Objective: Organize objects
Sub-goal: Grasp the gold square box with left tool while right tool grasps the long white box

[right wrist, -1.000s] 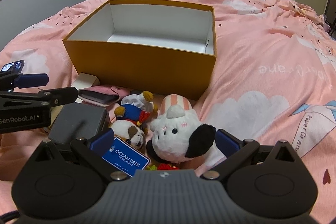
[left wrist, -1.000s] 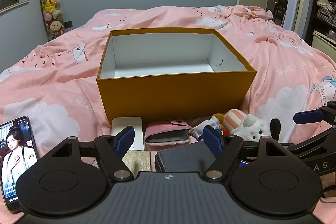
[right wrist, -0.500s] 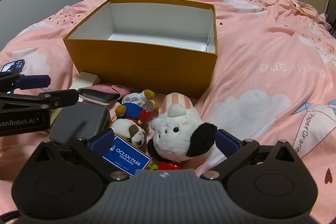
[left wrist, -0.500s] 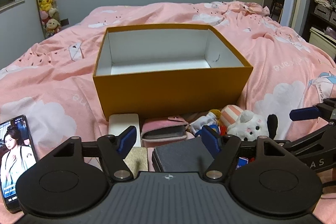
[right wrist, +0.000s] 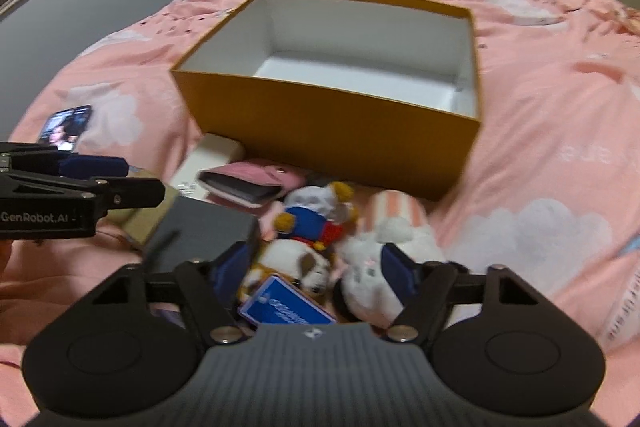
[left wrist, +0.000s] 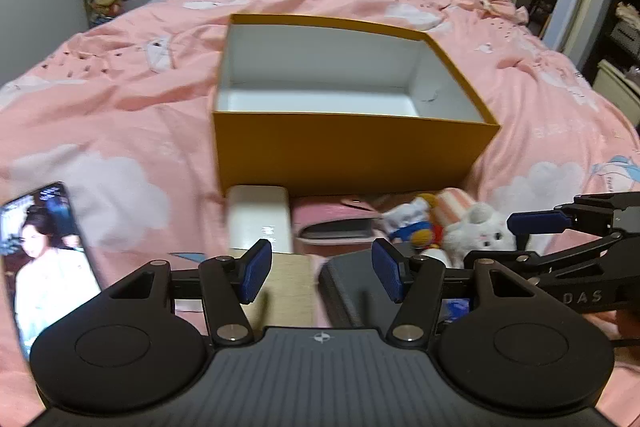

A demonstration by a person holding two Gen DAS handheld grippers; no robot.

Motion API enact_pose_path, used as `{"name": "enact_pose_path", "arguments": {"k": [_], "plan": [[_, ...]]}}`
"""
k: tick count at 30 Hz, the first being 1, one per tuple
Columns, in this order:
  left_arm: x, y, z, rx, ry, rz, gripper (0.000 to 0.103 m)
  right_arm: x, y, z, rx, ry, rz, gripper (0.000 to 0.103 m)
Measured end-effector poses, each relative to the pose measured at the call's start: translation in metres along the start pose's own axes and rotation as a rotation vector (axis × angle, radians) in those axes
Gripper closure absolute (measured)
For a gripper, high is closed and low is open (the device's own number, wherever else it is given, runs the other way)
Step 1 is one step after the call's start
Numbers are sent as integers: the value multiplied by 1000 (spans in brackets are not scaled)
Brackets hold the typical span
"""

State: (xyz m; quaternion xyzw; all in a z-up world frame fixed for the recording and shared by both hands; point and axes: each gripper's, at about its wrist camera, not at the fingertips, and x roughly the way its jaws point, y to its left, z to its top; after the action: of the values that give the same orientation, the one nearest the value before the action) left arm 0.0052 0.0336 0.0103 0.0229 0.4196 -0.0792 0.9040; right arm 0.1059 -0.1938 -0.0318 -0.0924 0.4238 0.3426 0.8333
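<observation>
1. Left gripper poised in front of the orange box, jaws closing, nothing pressed between the pads yet; tan pad and dark grey case lying just beneath the gap
2. Right gripper also in front of the orange box, toward its right corner, jaws closing over the brown-and-white plush dog and the white plush; blur too heavy to tell whether either pad touches fur, so no grip read as made
3. Blue card lying at the dog's near side, under the right gripper's body
4. Sailor duck plush and striped pink plush between the right gripper and the box's front wall
5. Pink wallet and white block resting close against the foot of the box's front wall, left of the plush pile
6. Orange box itself open and holding nothing visible, white floor bare: sorting judged barely begun, every loose item still outside on the pink duvet
7. Phone with a lit screen lying well to the left of the box, apart from the pile
8. Likely trouble: items crowded and overlapping, so one closing grip may catch a neighbour; front wall of the box to be cleared on any lift
</observation>
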Motion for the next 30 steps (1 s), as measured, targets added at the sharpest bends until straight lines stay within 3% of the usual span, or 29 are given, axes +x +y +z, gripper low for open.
{"name": "enact_pose_path", "arguments": {"k": [6, 15, 22, 23, 30], "plan": [[16, 12, -2, 55, 128, 53, 25, 13, 10, 15, -15, 51, 122, 42], [39, 12, -12, 114, 215, 78, 23, 27, 15, 30, -27, 78, 154, 42], [52, 14, -9, 113, 231, 66, 30, 38, 13, 38, -10, 113, 190, 42], [53, 15, -9, 110, 225, 61, 34, 39, 13, 40, -10, 116, 195, 42], [41, 24, -2, 71, 154, 52, 34, 51, 18, 58, -24, 127, 250, 47]]}}
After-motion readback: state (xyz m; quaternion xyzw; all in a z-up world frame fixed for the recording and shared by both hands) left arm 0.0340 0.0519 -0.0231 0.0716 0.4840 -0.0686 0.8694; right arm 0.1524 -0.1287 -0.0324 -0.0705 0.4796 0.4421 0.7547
